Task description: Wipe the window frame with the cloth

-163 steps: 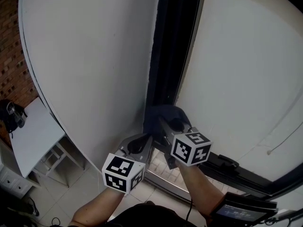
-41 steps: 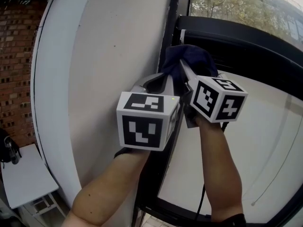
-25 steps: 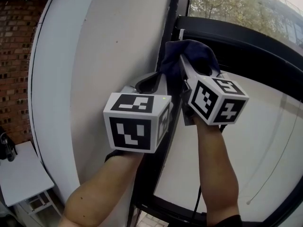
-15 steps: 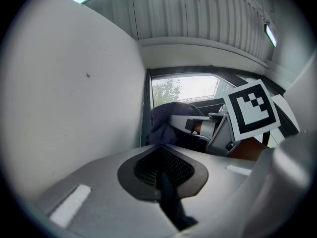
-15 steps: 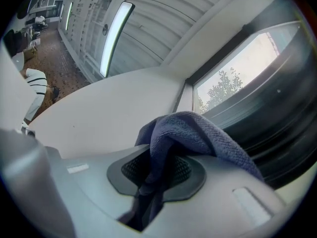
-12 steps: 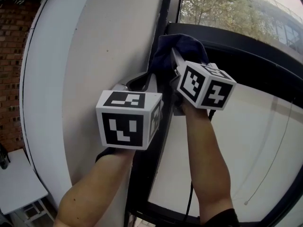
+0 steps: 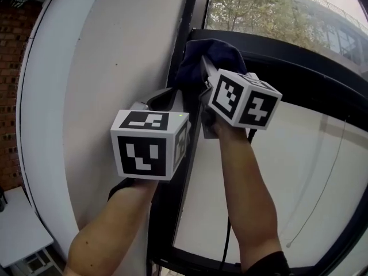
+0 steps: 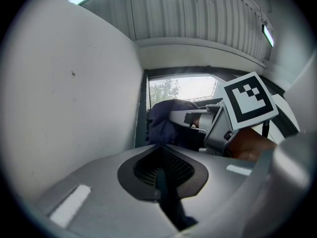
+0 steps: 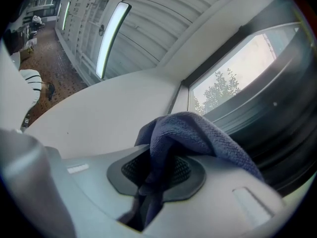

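One white wall [image 7: 98, 62] fills the left; just right of it runs the black window frame [image 7: 181, 177], one upright post with a dark crossbar [image 7: 313, 88] branching off to the right; a pale pane [image 7: 299, 171] sits below the bar, trees [image 7: 253, 10] above it. Two bare forearms reach up from the near edge, each holding one gripper. Each gripper carries one cube [image 7: 146, 145] printed with black-and-white square patterns, no letters among them. The left gripper [image 7: 171, 96] is beside the post, its jaws drawn together; a dark sliver in the seam may be only shadow. The right gripper [image 7: 204, 68], farther up, is clamped on the one dark blue cloth [image 7: 211, 52], which bunches over its tips against the frame where post and bar meet.
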Demonstrator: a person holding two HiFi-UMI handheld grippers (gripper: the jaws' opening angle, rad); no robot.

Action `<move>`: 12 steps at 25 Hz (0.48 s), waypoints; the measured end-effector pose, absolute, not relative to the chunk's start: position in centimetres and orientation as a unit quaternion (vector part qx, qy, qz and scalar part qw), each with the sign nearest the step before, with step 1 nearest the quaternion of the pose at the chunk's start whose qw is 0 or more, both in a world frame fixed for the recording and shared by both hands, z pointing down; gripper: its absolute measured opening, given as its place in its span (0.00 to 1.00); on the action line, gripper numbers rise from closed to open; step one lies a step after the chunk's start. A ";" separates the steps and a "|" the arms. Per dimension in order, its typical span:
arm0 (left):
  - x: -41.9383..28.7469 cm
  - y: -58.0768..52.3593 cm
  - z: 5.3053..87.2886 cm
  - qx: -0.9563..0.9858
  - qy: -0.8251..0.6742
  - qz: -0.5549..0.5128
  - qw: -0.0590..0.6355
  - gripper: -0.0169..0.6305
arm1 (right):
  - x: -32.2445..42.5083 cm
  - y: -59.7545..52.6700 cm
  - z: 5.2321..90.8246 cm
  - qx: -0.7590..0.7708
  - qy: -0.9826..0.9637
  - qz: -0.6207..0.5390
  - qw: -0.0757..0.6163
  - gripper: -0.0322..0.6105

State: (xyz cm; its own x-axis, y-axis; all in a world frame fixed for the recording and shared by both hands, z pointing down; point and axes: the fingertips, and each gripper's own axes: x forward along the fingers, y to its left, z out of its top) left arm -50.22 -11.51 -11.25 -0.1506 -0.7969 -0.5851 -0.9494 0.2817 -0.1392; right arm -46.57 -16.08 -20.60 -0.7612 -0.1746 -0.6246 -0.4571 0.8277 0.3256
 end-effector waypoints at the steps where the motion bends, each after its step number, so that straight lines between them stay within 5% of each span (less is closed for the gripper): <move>1: -50.0 -11.7 -11.2 -0.586 0.746 0.133 0.287 0.02 | -46.0 -16.1 -20.7 -0.177 0.906 0.237 0.302 0.15; 12: -46.6 -12.2 -11.6 -0.615 0.721 0.133 0.290 0.02 | -39.4 -17.1 -21.4 -0.256 0.885 0.254 0.296 0.15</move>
State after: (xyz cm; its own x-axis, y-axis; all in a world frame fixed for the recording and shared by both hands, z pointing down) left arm -46.56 -12.19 -11.59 -0.0749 -0.8094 -0.5825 -0.9642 0.2078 -0.1648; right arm -39.35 -17.11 -21.40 -0.6942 -0.3017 -0.6535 -0.6028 0.7398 0.2988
